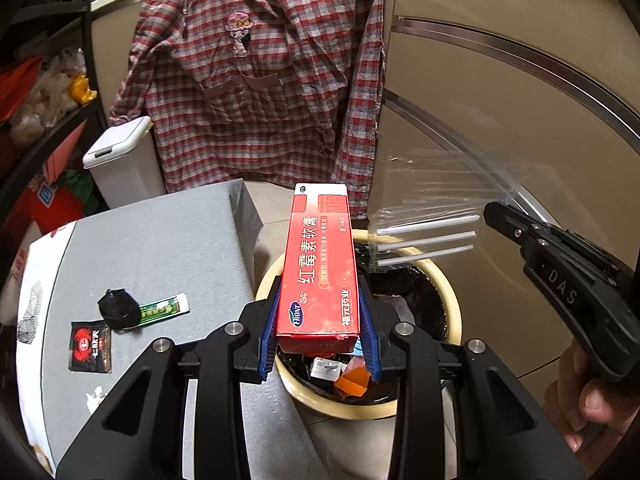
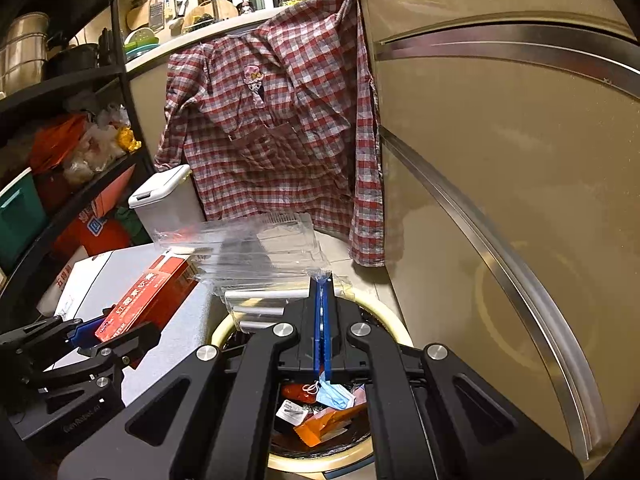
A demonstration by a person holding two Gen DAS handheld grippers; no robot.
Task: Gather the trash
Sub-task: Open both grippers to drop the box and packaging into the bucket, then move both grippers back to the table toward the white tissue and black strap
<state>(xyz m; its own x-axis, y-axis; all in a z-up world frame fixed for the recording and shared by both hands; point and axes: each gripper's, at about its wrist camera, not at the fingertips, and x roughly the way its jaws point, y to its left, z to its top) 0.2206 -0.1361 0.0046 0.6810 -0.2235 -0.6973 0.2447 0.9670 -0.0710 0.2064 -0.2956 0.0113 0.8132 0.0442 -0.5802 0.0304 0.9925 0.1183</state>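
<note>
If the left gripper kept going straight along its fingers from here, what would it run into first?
Most likely the plaid shirt hanging on the cabinet front. The left gripper, shut on the red box, points that way above the trash bin; depth is uncertain.

Plaid shirt [image 1: 264, 92] hung from a counter edge [image 2: 224, 26], beige cabinets [image 1: 500, 92] with metal trim at right, black shelving [image 2: 60, 92] at left, tiled floor [image 1: 272, 204] below
</note>
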